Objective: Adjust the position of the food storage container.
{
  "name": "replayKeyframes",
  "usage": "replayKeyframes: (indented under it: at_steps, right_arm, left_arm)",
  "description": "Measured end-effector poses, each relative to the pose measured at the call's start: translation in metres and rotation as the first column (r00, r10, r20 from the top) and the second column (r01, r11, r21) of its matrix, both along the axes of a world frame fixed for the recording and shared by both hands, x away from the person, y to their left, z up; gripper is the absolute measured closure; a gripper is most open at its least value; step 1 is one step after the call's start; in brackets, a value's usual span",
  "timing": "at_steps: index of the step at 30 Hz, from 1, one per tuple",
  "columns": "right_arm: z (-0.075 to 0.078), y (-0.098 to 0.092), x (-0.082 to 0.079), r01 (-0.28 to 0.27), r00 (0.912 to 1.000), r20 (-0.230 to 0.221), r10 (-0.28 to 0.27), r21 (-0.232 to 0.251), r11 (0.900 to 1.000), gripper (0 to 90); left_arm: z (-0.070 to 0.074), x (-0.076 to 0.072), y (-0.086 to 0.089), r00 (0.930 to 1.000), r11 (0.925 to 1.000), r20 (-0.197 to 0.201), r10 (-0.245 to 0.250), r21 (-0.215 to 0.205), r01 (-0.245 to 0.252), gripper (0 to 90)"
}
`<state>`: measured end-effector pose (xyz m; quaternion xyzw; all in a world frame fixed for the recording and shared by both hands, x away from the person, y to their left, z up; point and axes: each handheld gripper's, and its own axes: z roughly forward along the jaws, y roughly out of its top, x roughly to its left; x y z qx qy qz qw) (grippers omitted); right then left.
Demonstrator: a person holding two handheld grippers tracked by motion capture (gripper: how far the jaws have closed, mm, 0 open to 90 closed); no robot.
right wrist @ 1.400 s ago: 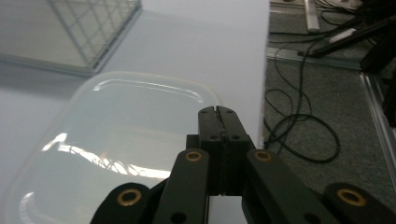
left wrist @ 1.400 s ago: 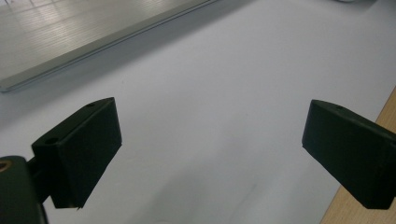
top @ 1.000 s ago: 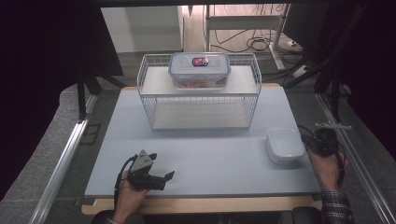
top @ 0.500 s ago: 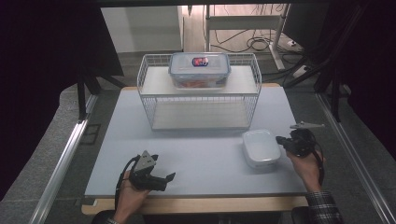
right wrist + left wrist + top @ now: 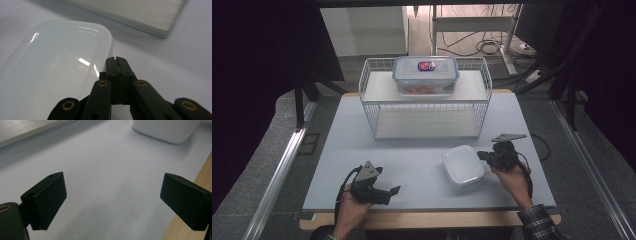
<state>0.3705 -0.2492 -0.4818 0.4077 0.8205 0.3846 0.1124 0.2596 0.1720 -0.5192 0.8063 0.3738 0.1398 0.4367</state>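
A: The right claw (image 5: 484, 156) has its jaws pressed together, touching the rim of the white container (image 5: 463, 166); is it gripping that rim or only pushing on it?

B: In the right gripper view the jaws look fully together, tips at the rim's corner; whether a thin lip is pinched between them I cannot tell; the container itself sits on the worktop (image 5: 412, 160), front right of centre, just ahead of the wire rack (image 5: 427, 107).

A: So what could go wrong?

B: If it is only a push at one corner, the container may swivel instead of sliding straight; if it is a pinch on a thin, glossy lip, the lip may slip out and the container stay behind; a hard shove could also run it into the rack's lower wires.

A: And the left claw (image 5: 393, 190)?

B: Jaws wide apart, nothing between them, low over the worktop near its front edge; it could clip the container if that slides its way.

A: Count it all for me.

B: Two claws; one white container; one wire rack with two levels; one clear lidded box (image 5: 426, 75) on the rack's upper shelf, red contents inside; one worktop.
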Motion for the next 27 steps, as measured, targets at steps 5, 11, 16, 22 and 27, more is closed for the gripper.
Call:
replayKeyframes:
  at_steps: [5,11,16,22,27]
  right_arm:
    - [-0.002,0.024,-0.007,-0.079,0.9966,0.022,0.079,-0.016,0.997,88.9]
    - [0.013,0.013,-0.023,-0.065,0.9934,0.094,0.065,-0.001,0.998,88.9]
    - [0.017,0.005,-0.048,-0.092,0.9914,0.096,0.090,0.021,0.996,88.2]
    - [0.019,0.006,-0.081,-0.132,0.9883,0.081,0.129,0.028,0.991,87.2]
    - [0.018,0.010,-0.097,-0.161,0.9839,0.082,0.159,0.021,0.987,87.5]
  left_arm:
    - [0.000,-0.001,-0.002,1.0000,1.0000,-0.004,-0.008,0.001,0.008,6.4]
    - [0.001,-0.001,-0.003,0.9994,0.9995,-0.014,-0.031,0.005,0.031,7.9]
    - [0.002,-0.002,-0.004,0.9996,0.9995,-0.006,-0.028,0.013,0.028,7.4]
    - [0.003,-0.001,-0.001,0.9999,0.9999,-0.010,-0.011,-0.008,0.011,8.7]
    - [0.005,-0.001,0.001,0.9998,0.9999,-0.020,-0.007,-0.016,0.007,9.2]
